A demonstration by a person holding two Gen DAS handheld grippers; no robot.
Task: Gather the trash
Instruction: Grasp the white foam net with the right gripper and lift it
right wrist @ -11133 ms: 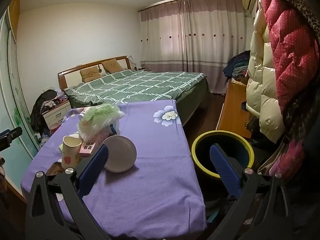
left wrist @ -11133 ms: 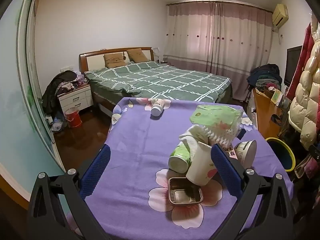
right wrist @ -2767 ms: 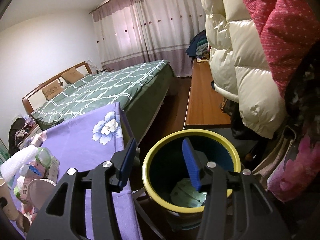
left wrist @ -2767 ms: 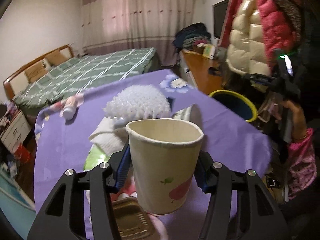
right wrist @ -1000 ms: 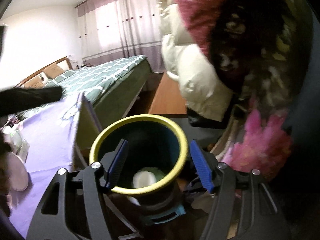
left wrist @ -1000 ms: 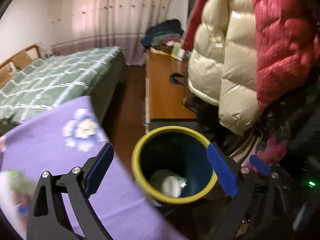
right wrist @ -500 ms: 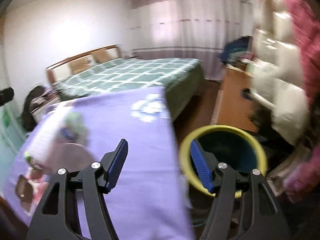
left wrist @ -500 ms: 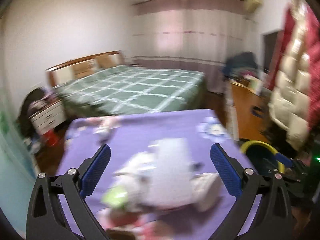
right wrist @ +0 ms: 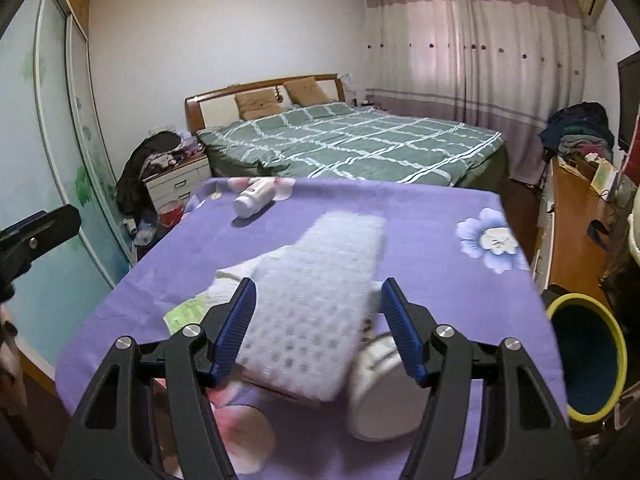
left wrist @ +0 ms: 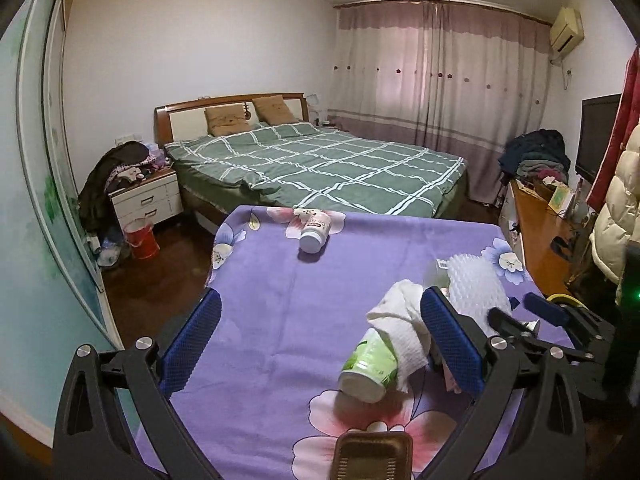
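The right gripper [right wrist: 316,330] straddles the white foam wrap [right wrist: 316,304] near the table's [right wrist: 440,216] right edge, jaws opening, pads seemingly not touching. Ease lower, then close across its width. The left gripper [left wrist: 320,344] hangs spread and empty. The bin [right wrist: 586,354] waits beside that edge.

White walls, green checked bed [left wrist: 320,168], pink curtains [left wrist: 440,80], dark, perhaps wooden, floor [left wrist: 160,276], white nightstand [left wrist: 146,200]

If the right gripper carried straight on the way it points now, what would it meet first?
Most likely the white foam netting sheet: it lies directly ahead, framed between the opening jaws of the right gripper, with nothing held. How near it is cannot be judged from this view.
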